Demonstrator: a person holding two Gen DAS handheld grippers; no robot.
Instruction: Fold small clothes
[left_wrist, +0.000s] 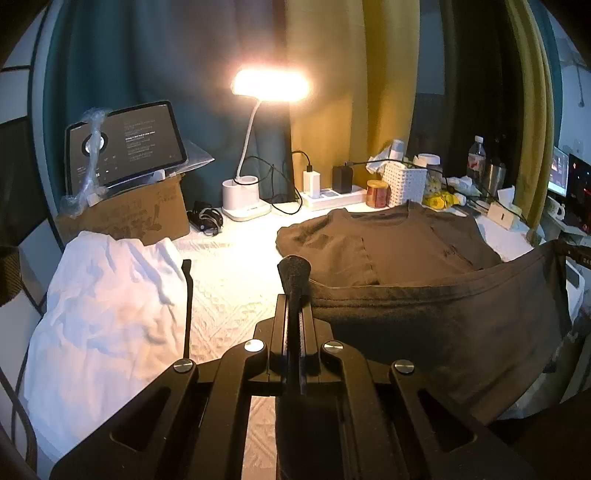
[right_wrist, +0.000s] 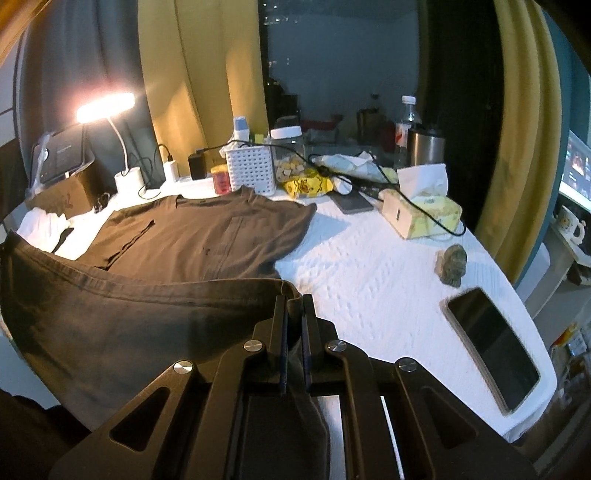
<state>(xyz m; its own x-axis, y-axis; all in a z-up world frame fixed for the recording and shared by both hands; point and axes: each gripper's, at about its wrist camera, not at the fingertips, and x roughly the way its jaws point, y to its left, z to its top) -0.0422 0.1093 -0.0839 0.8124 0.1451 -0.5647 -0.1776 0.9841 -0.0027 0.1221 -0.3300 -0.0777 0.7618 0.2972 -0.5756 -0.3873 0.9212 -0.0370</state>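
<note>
Left wrist view first: a crumpled white cloth (left_wrist: 110, 306) lay at the far left of the white quilted table cover (left_wrist: 229, 266), with a black strap (left_wrist: 187, 306) along its right edge. Behind it stood a brown cardboard box (left_wrist: 140, 218) carrying a dark tablet (left_wrist: 125, 147), then a lit white desk lamp (left_wrist: 255, 147) and a white power strip (left_wrist: 332, 197). Between the white cloth and the dark brown T-shirt (left_wrist: 406, 251) ran a strip of bare cover, the clearest room on that side. My left gripper (left_wrist: 293, 273) had its jaws pressed together on the shirt's hem at the left corner; the hem stretched rightward as a raised band, lifted off the table, while the collar end lay flat beyond it.

From the right wrist view, my right gripper (right_wrist: 293, 299) was clamped on the hem's other corner, cloth bunched between the two narrow jaws. To the right of the shirt the cover was mostly open, reaching a grey-green stone-like lump (right_wrist: 452, 266), a black phone (right_wrist: 493, 347) near the table's rounded edge, and a pale tissue box (right_wrist: 424, 214) farther back. A white perforated basket (right_wrist: 251, 170) and jars crowded the back edge.

The shirt's lower front hung out of sight under both grippers, and I couldn't make out what the lump was.
</note>
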